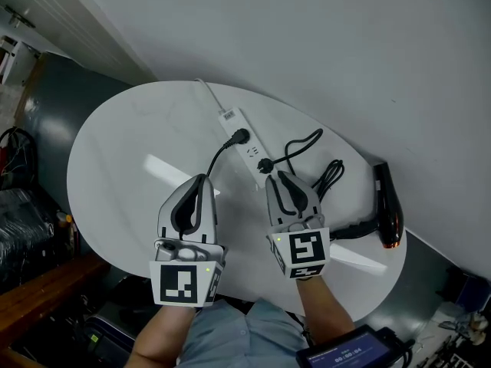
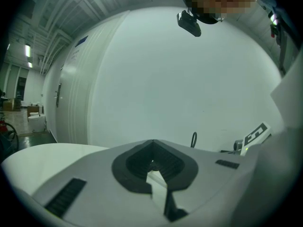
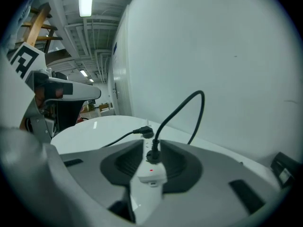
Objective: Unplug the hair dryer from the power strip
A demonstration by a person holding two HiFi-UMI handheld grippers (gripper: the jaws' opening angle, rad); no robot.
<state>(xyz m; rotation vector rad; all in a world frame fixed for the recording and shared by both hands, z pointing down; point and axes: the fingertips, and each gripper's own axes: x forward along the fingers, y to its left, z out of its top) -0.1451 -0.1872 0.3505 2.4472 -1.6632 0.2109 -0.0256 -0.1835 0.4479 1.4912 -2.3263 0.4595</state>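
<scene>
- Toward the far middle of the round white table (image 1: 123, 167) lies the white power strip (image 1: 244, 140), running near to far with two black plugs in it.
- The nearer plug (image 1: 265, 165) looks to be the hair dryer's: its cord loops right toward the black hair dryer (image 1: 388, 205), which lies at the table's right edge.
- The right tongs (image 1: 275, 176) are narrowly parted and empty. They point along the strip just short of that plug, probably lining up to grip it.
- The left tongs (image 1: 205, 178) are drawn together on nothing, left of the strip, likely placed to steady it.
- A label on the strip's far end and the digits on a screen (image 1: 349, 353) at near right are both too small to read. The cubes carry only square markers.
</scene>
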